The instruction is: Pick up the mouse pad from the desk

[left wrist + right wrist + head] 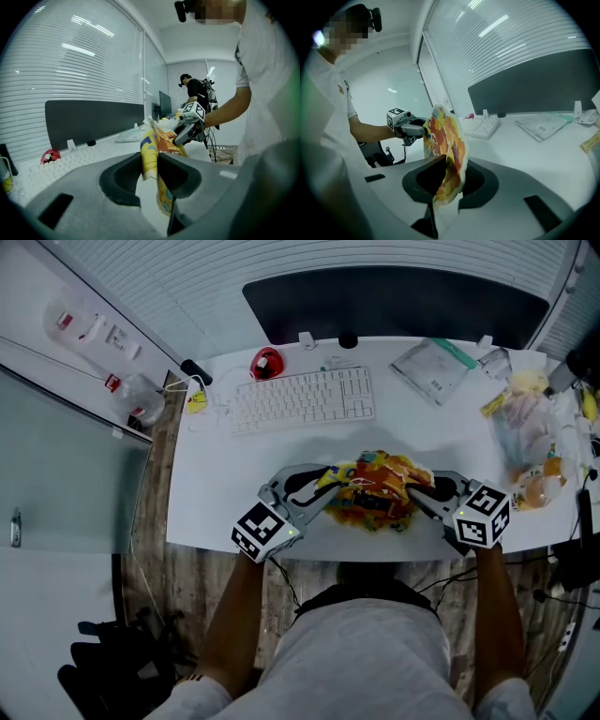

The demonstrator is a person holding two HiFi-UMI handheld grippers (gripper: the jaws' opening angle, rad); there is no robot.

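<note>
The mouse pad [378,488] is a floppy sheet printed in orange, yellow and red. It hangs crumpled between my two grippers above the front part of the white desk [225,484]. My left gripper [323,486] is shut on its left edge; in the left gripper view the pad [151,154] stands pinched between the dark jaws of that gripper [151,174]. My right gripper [422,491] is shut on the right edge. From the right gripper view the pad [446,140] rises out of the right gripper [449,185] toward the left gripper [415,129].
A white keyboard [302,397] lies behind the pad, with a red mouse [266,363] at its far left. A flat plastic pouch [433,367] and several bags [530,437] crowd the back right. A dark panel [394,301] stands behind the desk.
</note>
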